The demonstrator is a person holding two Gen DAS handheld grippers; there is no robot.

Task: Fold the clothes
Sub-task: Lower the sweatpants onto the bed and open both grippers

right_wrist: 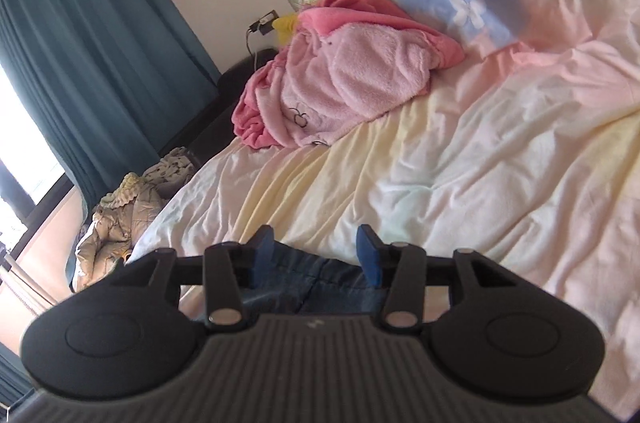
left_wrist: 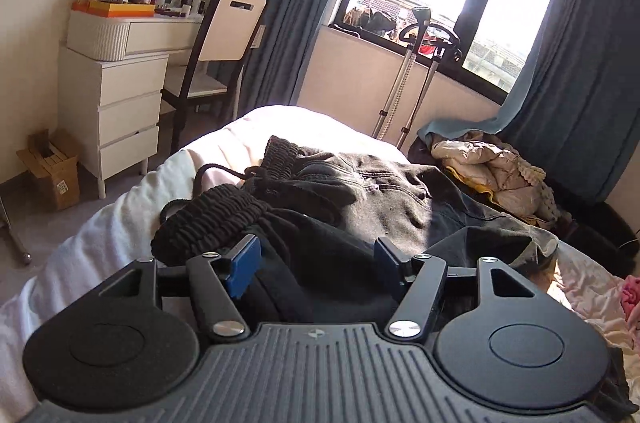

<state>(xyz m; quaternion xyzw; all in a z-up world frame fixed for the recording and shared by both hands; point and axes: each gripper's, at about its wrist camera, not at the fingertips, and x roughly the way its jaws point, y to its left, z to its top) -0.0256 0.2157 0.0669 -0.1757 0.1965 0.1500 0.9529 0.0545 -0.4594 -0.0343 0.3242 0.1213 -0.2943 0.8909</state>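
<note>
Left wrist view: left gripper (left_wrist: 316, 263) low over the bed (left_wrist: 100, 231), jaws spread wide, gripping nothing. Black trousers (left_wrist: 320, 207) bunched directly ahead at 12 o'clock, dark cloth lying between and beneath the blue pads (left_wrist: 244, 263); ribbed elastic waistband (left_wrist: 208, 219) at 10 o'clock, just beside the left pad. Denim garment (left_wrist: 496, 227) at 2 o'clock, touching the black pile. Puffy beige jacket (left_wrist: 488, 167) farther off at 1 o'clock; white dresser (left_wrist: 116, 111) and chair (left_wrist: 216, 55) at 10 to 11 o'clock.

Right wrist view: right gripper (right_wrist: 316, 255) also spread wide, holding nothing. Blue denim cloth (right_wrist: 316, 283) at 6 o'clock of the fingertips, showing between the pads (right_wrist: 370, 259); contact not discernible. Pink fleece garment (right_wrist: 344, 79) well apart at 12 o'clock on the pale sheet (right_wrist: 480, 163).
</note>
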